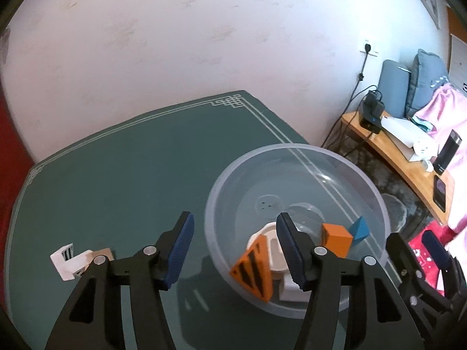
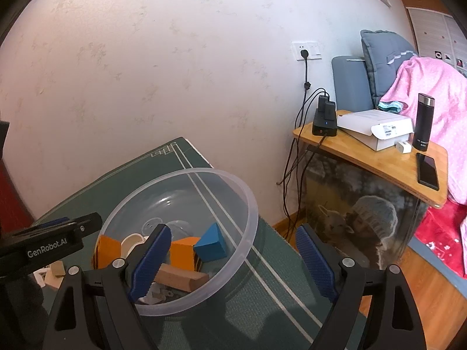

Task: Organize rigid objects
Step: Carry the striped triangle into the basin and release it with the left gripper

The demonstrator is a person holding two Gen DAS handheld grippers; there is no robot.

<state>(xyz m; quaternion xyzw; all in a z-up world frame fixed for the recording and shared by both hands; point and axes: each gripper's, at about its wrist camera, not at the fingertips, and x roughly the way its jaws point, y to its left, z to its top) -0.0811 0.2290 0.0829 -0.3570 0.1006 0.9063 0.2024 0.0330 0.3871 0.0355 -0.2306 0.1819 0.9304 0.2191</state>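
Table mat [image 1: 122,175]: I see a dark green mat with a pale line border covering the table, set against a light wall.
Bowl [image 1: 376,201]: a clear plastic bowl sits on the mat near its right edge; it holds most of the blocks.
Left gripper [image 1: 233,250]: mine on this side hangs over the bowl's near-left rim with its jaws parted and nothing pressed between them; one blue pad is outside the bowl, the other above its contents.
Right gripper [image 2: 233,265]: jaws spread wide and empty, straddling the bowl's right rim, one pad over the bowl, one past the table edge.
Striped orange block [image 1: 254,268]: tilted against the near wall of the bowl, beside the left gripper's inner pad.
Orange block [image 1: 335,237]: in the bowl, touching the blue wedge [image 1: 360,227].
Wooden bar [image 2: 181,277]: lying low in the bowl.
White piece [image 1: 70,261]: left out on the mat, well apart from the bowl.
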